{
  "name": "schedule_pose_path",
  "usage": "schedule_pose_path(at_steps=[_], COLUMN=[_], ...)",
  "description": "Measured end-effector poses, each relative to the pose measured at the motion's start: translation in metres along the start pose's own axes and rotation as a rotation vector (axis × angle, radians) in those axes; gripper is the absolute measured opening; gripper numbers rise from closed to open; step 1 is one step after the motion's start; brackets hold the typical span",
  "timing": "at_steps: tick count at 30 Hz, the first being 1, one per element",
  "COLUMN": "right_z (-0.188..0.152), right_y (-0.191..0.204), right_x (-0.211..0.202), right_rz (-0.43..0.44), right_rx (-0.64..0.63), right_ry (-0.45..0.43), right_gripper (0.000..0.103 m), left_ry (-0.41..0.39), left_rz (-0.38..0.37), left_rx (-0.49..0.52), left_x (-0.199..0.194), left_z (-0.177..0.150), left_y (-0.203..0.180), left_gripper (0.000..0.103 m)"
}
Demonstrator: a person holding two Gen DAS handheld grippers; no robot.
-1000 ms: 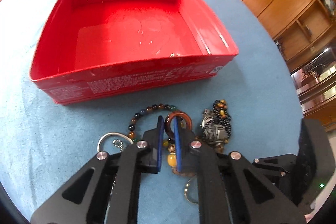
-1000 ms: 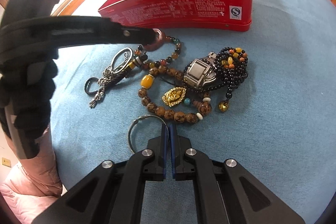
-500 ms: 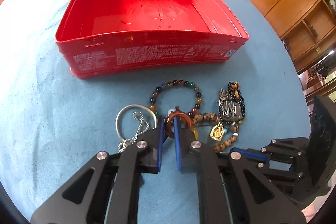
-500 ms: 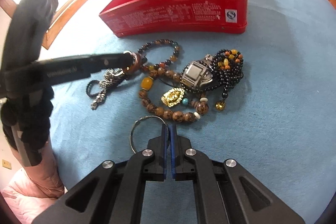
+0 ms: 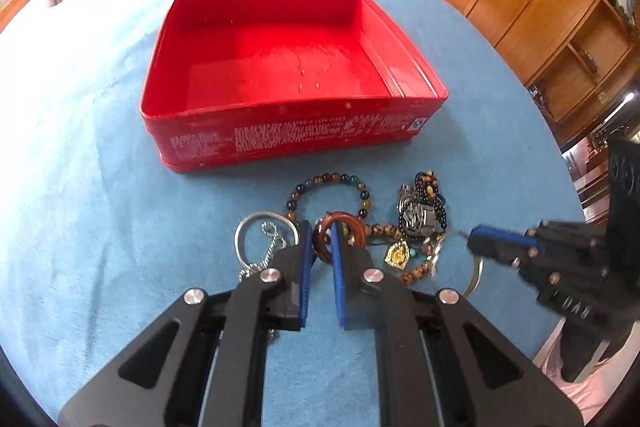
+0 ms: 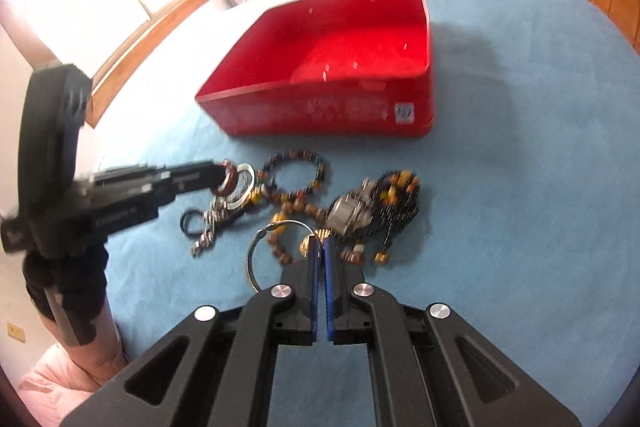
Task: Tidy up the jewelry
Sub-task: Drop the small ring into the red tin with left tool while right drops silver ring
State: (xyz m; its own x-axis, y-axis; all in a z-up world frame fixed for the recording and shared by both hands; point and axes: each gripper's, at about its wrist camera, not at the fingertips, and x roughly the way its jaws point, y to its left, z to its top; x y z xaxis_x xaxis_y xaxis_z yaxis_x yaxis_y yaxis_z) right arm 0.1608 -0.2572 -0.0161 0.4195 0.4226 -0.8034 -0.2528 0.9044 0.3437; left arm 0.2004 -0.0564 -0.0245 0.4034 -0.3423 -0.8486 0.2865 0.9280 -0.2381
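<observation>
Left gripper [image 5: 320, 239] jaws clamped on brown ring [image 5: 340, 235], lower centre. Right gripper [image 6: 320, 255] jaws pinching thin wire hoop [image 6: 256, 255]. Bead pile mid-frame; red tin [image 5: 288, 135] beyond, empty. Risk: hoop slipping, thin purchase; snagging beads.

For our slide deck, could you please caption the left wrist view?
Left gripper pinching a brown ring above jewelry before an empty red tin.

**Black grippers, blue pads**

Both tools share one build: the left gripper [image 5: 320, 243] and right gripper [image 6: 321, 255] have matte black linkage arms with triangular cut-outs, round silver screws, and blue-lined fingers. A pink garment [image 6: 68, 375] shows beneath.
</observation>
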Motion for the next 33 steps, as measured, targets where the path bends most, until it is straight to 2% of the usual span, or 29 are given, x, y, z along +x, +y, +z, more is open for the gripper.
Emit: schedule_pose_path(at_steps=[8,13,18,25,33], right_z=[0.058,0.094,0.127,0.152,0.164], right_y=[-0.010,-0.021,-0.033,-0.043,-0.040], right_x=[-0.023,-0.019,0.007,0.058,0.094], right_rz=[-0.004,-0.011,-0.007,-0.036,-0.102], right_rx=[0.015,0.043,0.079,0.089,0.054], right_ry=[-0.094,-0.112,-0.101,-0.040,0.006], right_gripper=[0.003,0.003,0.003,0.003,0.003], left_ry=[-0.048,-0.084,-0.091,-0.016,0.058], left_rz=[0.025,0.043,0.041,0.071,0.094], left_rx=[0.021,0.000,-0.041,-0.081,-0.099], left_x=[-0.017,-0.022,-0.010,0.039,0.078], left_z=[0.026,0.057,0.091,0.119,0.130], left_y=[-0.005,0.001,0.015,0.034,0.052], left_gripper=[0.008,0.008,0.008,0.008,0.008])
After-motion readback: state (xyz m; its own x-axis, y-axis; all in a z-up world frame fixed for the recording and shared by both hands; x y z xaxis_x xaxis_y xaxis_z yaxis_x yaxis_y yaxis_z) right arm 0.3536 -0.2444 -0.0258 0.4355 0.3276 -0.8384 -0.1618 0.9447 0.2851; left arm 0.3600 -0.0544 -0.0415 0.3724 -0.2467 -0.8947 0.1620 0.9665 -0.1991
